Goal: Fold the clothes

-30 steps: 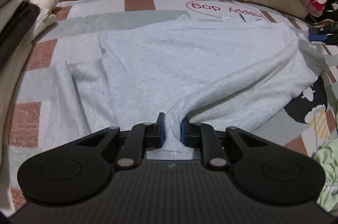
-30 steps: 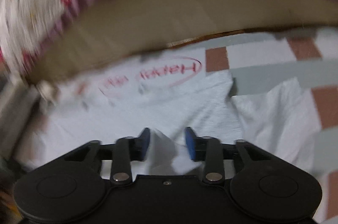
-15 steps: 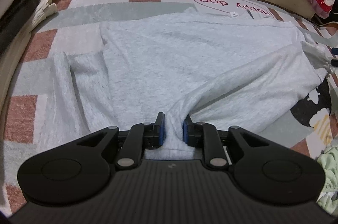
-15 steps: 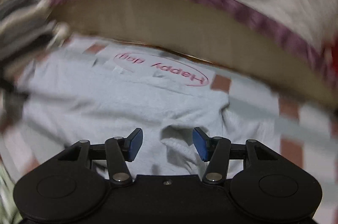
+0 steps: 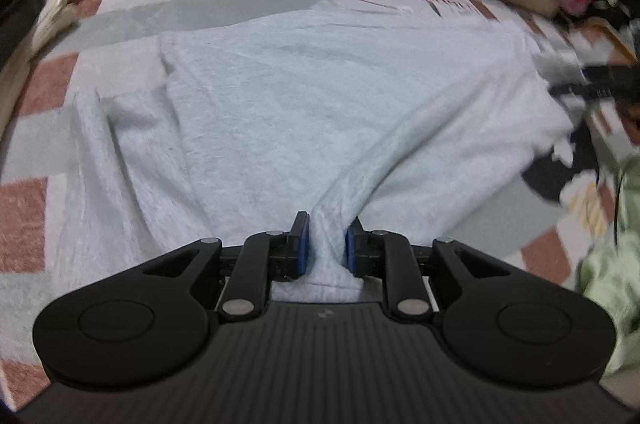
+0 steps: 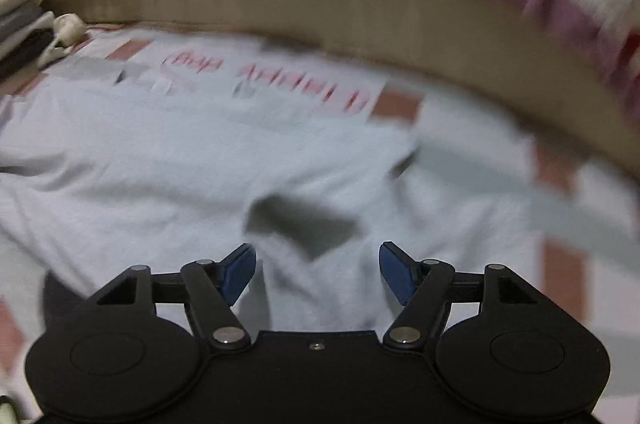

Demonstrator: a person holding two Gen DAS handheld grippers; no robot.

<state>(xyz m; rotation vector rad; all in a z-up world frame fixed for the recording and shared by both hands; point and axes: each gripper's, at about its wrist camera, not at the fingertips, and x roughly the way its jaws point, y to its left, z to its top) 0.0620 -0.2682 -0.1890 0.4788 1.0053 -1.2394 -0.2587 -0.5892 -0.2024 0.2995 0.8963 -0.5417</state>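
Each hand-held gripper (image 5: 323, 244) (image 6: 318, 274) is matte black plastic. Blue pads (image 5: 301, 250) line the fingers. Silver rivets pin the linkages.

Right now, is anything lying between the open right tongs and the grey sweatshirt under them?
Nothing visible. The right tongs hang open, their jaws having just widened, over bare grey sweatshirt; only a shadow lies ahead. The left tongs pinch a sleeve fold.
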